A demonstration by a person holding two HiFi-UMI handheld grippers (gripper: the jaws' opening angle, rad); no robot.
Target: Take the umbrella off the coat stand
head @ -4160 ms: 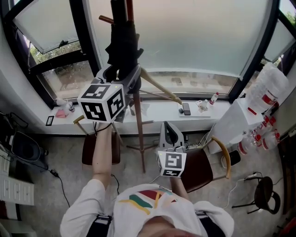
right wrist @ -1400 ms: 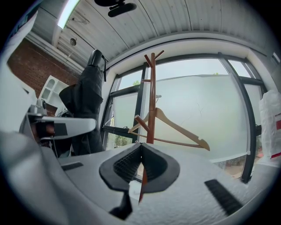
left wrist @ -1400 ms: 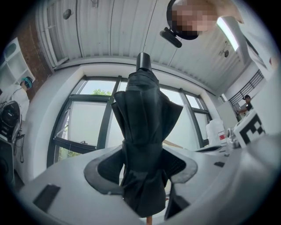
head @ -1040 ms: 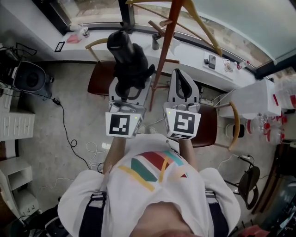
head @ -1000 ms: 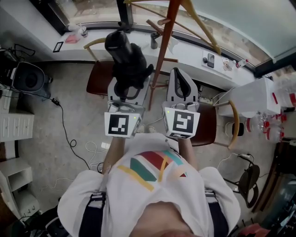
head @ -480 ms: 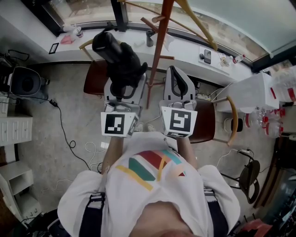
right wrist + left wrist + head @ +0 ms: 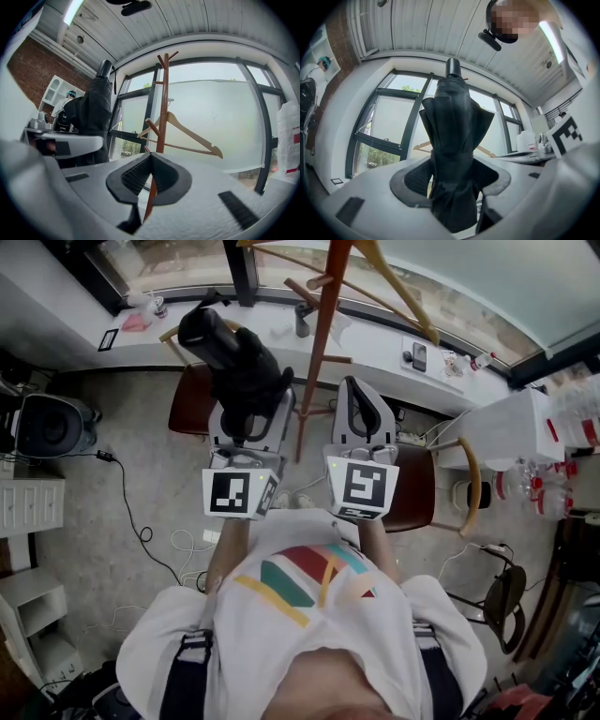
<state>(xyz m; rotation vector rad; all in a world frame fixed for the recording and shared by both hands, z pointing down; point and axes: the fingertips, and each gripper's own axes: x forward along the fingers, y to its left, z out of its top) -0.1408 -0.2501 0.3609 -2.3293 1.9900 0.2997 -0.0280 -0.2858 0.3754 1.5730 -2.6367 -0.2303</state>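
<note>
A dark brown chair with a curved pale wooden back (image 7: 417, 498) stands on the grey floor (image 7: 122, 427), and a second such chair (image 7: 187, 399) stands below the white window sill (image 7: 366, 338). A black phone (image 7: 419, 357) lies on that sill. A pale wooden clothes hanger (image 7: 195, 133) hangs before the frosted window.

This looks like a plain office or workroom: a bare concrete floor (image 7: 122, 451) crossed by loose cables (image 7: 124, 488), white shelving (image 7: 23, 507) and a brick wall (image 7: 28, 79). Tall black-framed windows (image 7: 450, 287) run above a white sill (image 7: 375, 334) (a phone (image 7: 419, 357) lies there), with a wooden chair (image 7: 420, 491) and a coat stand (image 7: 319, 343) nearby.
</note>
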